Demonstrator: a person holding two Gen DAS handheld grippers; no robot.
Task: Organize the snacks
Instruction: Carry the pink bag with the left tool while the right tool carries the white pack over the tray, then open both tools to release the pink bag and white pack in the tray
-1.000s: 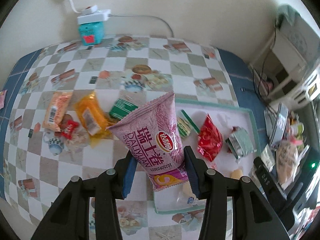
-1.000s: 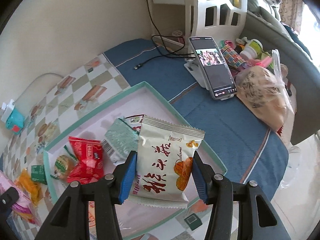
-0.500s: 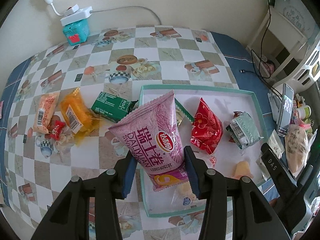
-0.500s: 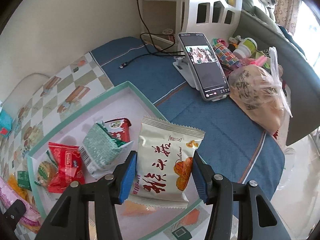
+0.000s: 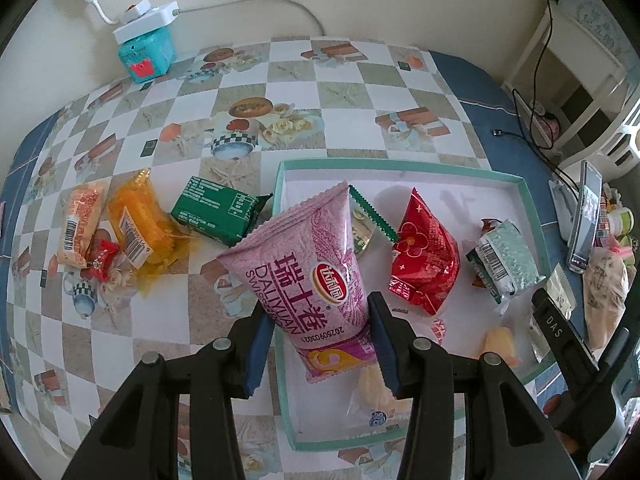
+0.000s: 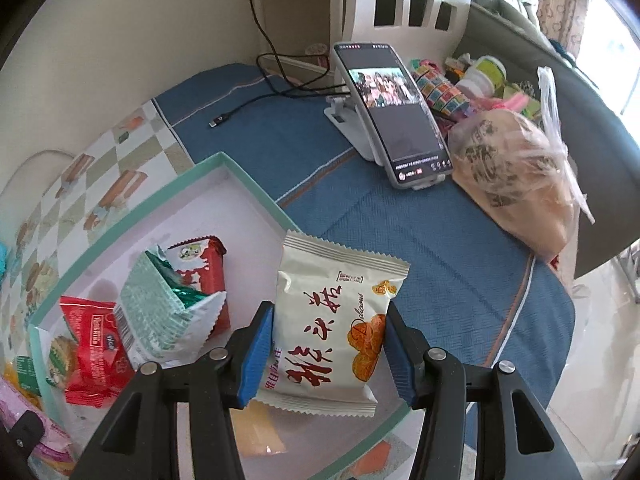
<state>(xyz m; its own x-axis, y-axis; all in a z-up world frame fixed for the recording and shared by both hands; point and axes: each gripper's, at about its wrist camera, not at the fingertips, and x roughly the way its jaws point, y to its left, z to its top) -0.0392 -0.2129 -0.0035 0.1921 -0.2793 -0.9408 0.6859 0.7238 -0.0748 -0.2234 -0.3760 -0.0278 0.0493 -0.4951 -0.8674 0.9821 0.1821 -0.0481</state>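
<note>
Checkered oilcloth printed with cups and cakes covers the table (image 5: 348, 92), with a blue cloth (image 6: 400, 216) at its right end. At the upper left of the left wrist view a teal box (image 5: 146, 54) carries a white power strip against the cream wall. Left of centre lie an orange wafer pack (image 5: 78, 222), a small red candy (image 5: 102, 266), a yellow packet (image 5: 138, 222) and a green packet (image 5: 218, 212). The left gripper (image 5: 318, 338), pointing steeply down, clamps a pink bag (image 5: 308, 268) reading "DALIYUAN", above the left edge of the teal-rimmed tray (image 5: 400, 164). Inside the tray sit a red foil pack (image 5: 424, 256) and a mint-green pack (image 5: 506, 258).

In the right wrist view, the right gripper (image 6: 330, 354) grips a cream snack bag (image 6: 336, 312) with red Chinese characters and the word "Delicious", over the tray's lower right corner. At upper right a phone (image 6: 400, 116) leans on a white stand beside a plastic bag (image 6: 516, 176).
</note>
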